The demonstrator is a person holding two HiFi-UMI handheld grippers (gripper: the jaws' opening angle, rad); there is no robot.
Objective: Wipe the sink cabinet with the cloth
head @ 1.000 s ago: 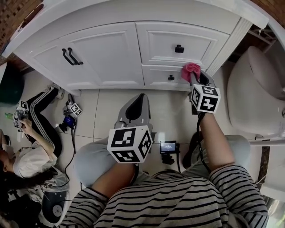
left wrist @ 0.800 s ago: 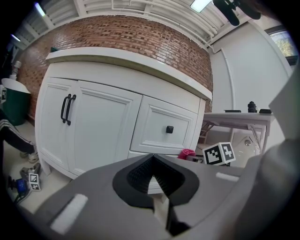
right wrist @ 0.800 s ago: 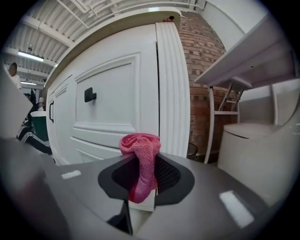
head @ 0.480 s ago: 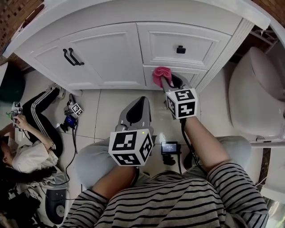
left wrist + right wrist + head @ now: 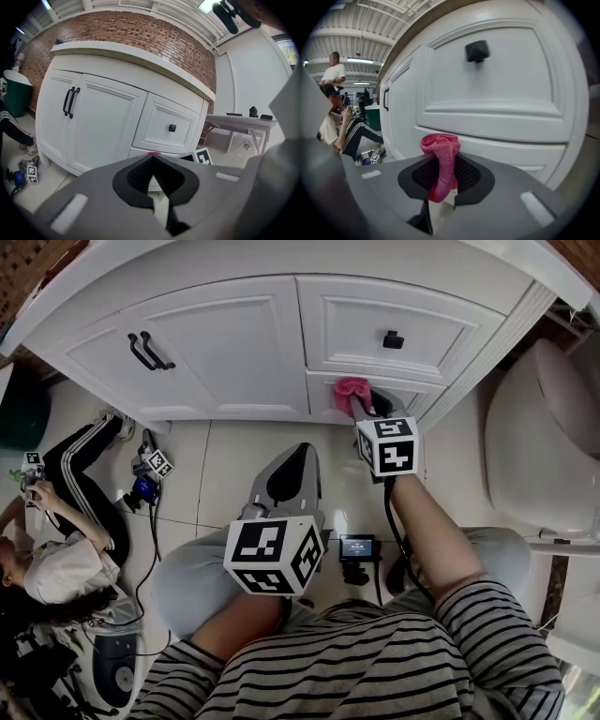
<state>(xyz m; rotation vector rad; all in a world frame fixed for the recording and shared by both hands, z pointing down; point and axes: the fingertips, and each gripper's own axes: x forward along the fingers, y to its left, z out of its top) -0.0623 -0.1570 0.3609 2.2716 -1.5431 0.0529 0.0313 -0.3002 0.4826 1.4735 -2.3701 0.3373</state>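
One cloth (image 5: 440, 150), pink and bunched, pinched between the jaws of the right gripper (image 5: 443, 177). Its wad juts ahead of the tips, at the lower drawer front (image 5: 323, 397) of the sink cabinet (image 5: 234, 343). The drawer's long axis runs left-right, so the stroke likely follows it. Left gripper (image 5: 281, 479): jaws together, empty, well apart from the cabinet.

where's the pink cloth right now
Head view, right of centre: the pink cloth is pinched in the right gripper at the lower drawer of the sink cabinet, below the black knob.
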